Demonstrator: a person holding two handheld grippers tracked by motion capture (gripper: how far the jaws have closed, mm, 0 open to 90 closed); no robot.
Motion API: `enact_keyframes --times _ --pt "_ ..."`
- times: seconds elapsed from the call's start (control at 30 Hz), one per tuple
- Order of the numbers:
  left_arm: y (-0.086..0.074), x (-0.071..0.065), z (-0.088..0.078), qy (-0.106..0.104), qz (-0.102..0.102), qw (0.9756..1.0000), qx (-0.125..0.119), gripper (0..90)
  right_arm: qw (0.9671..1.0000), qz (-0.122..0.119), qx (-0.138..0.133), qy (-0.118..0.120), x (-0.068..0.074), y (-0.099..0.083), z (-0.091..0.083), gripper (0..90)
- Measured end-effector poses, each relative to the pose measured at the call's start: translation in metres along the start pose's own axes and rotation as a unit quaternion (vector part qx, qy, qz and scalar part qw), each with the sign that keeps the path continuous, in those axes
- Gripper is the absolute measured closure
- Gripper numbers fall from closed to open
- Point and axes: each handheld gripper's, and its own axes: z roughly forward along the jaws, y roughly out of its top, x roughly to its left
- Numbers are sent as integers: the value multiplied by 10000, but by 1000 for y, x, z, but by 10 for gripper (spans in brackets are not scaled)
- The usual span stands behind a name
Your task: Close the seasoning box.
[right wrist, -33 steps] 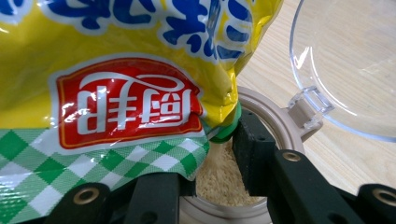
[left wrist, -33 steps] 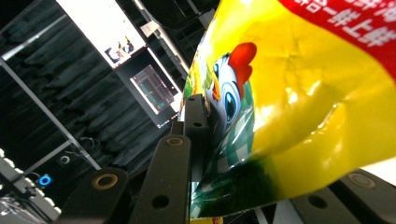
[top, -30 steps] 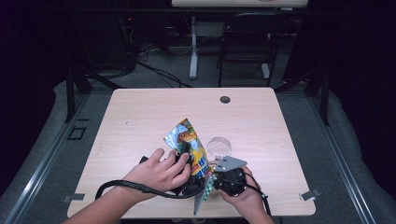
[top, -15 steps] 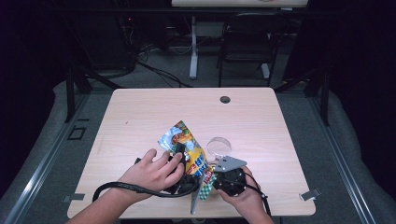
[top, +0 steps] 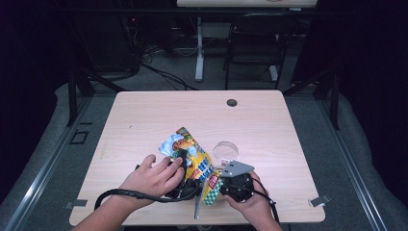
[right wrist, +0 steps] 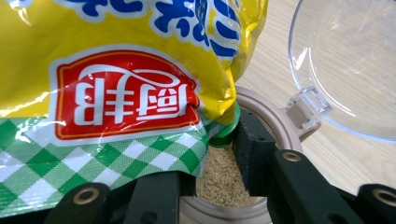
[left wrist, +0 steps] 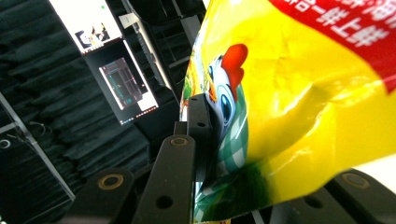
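While the left gripper [top: 185, 166] pinches the yellow seasoning bag [top: 192, 159] across its middle, the bag lies slanted over the jar [right wrist: 261, 116], its long axis running from the far left corner down toward the jar's mouth at the near edge of the table [top: 269, 120]. Its upper end points away from the jar and up; its green-checked lower end [right wrist: 93, 163] hangs over the jar's rim. The bag is glossy yellow with a cartoon rooster [left wrist: 224, 88], a red logo panel, blue lettering and a green-and-white check band, and it is creased where the jaws press it. Pale granules [right wrist: 219, 177] fill the jar below the bag. The right gripper [right wrist: 219, 154] is clamped on the jar, one jaw pad inside the rim. The jar's clear hinged lid [right wrist: 355, 60] stands open on the far side of the jar.
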Motion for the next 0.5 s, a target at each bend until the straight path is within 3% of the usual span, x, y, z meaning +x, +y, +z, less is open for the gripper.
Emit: enact_keyframes --times 0.23,0.5 --pt "-3 -4 2 -186 -171 9997 6 847 10000 7 -27 -12 1 0 1 713" --pt "-5 -7 4 -224 -346 9991 -35 847 10000 -3 -23 0 0 0 1 713"
